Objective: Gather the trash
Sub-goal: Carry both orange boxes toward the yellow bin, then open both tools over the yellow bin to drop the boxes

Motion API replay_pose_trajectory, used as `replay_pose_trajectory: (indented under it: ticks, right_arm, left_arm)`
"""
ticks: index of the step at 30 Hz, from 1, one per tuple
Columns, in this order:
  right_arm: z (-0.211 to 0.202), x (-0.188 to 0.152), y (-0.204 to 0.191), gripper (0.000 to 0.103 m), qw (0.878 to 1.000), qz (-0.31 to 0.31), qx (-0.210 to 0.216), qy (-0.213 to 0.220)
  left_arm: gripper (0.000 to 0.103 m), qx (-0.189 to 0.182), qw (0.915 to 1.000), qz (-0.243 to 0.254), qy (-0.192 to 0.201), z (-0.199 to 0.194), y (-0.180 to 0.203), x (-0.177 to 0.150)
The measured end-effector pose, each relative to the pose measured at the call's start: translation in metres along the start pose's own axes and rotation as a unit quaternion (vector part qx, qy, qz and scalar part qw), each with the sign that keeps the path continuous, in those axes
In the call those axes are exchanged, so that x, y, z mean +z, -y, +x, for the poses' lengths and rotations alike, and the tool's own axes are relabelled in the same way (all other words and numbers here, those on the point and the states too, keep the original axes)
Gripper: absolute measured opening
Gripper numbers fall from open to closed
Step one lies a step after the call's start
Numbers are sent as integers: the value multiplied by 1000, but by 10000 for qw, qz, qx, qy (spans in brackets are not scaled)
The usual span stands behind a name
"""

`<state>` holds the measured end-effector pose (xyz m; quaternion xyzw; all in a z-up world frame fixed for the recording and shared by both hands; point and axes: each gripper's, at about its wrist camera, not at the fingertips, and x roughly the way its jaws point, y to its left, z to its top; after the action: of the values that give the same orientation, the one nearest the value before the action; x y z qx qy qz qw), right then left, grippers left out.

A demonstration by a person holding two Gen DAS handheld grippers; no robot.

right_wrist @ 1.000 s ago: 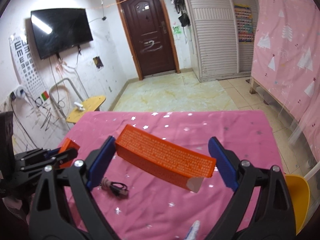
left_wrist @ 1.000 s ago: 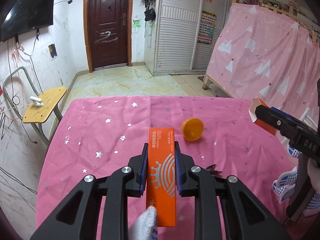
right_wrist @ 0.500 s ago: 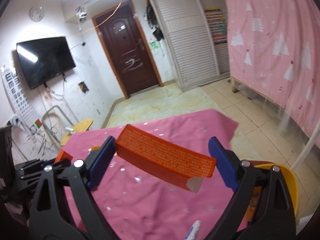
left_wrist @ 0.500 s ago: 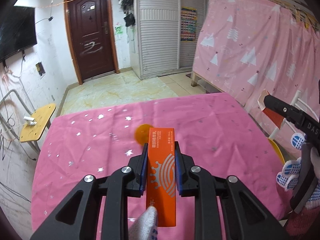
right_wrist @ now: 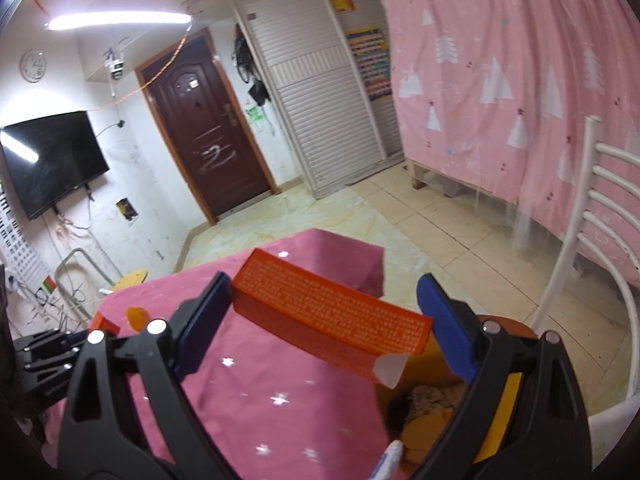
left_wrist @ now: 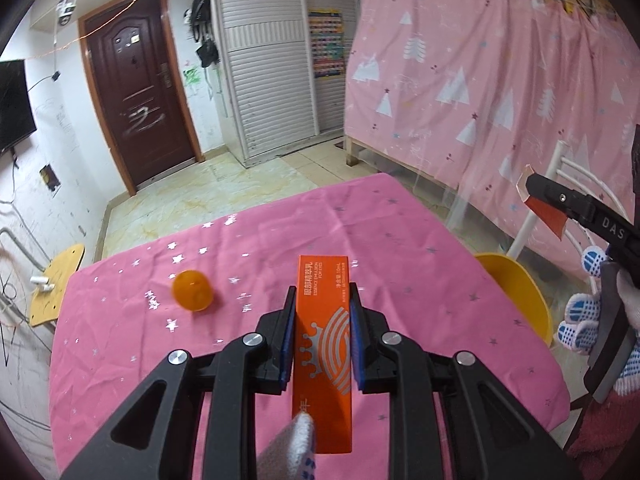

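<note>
**Two cartons in two claws, bin just past the surface's edge**

While the left claw [left_wrist: 322,332] sits clamped on a slim orange carton [left_wrist: 323,344], its blue pads pressing the two long narrow sides about midway along, the carton juts forward past the fingertips over the pink-clothed surface [left_wrist: 400,232]. The right claw [right_wrist: 324,320] carries a second orange carton [right_wrist: 332,316] crosswise between its jaws; one end butts the left pad, while the other end, with an open white flap, seems to stop just short of the right pad, so how firmly it is pinched is hard to tell. It hangs above the corner of the surface, with the yellow bin [right_wrist: 500,400] directly below and beyond, some rubbish already inside.

Both cartons look like light, thin card, probably empty: stiff along the length, easily crushed across the faces. A hold on the narrow sides near the middle suits them best, and the loose flap end offers little to grip.

A small orange ball [left_wrist: 193,291] lies on the surface, well left of the left claw.
</note>
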<state>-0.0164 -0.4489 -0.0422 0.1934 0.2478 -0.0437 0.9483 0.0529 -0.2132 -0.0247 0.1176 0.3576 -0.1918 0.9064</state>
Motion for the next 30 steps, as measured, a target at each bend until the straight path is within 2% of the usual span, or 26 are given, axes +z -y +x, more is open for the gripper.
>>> replay_pose_trajectory:
  ticks: [5, 8, 11, 18, 25, 30]
  right_arm:
    - [0, -5, 25, 90, 9998, 117, -152, -82]
    - [2, -8, 40, 96, 9993, 280, -220, -94]
    - [1, -8, 54, 96, 9988, 423, -230, -76]
    - [-16, 1, 81, 96, 9967, 742, -257, 210]
    - [-29, 4, 104, 97, 9930, 1059, -284, 442]
    - [-29, 4, 103, 97, 9930, 1054, -257, 469]
  left_arm:
    - [15, -81, 9998, 187, -59, 4, 23, 3]
    - [15, -146, 9995, 286, -65, 5, 38, 7]
    - [15, -357, 9986, 381, -60, 5, 54, 13]
    - [15, -1105, 9925, 527, 6, 9, 99, 30]
    - [15, -1957, 9788, 606, -75, 26, 142, 38]
    - [15, -2147, 9736, 777, -40, 33, 170, 37]
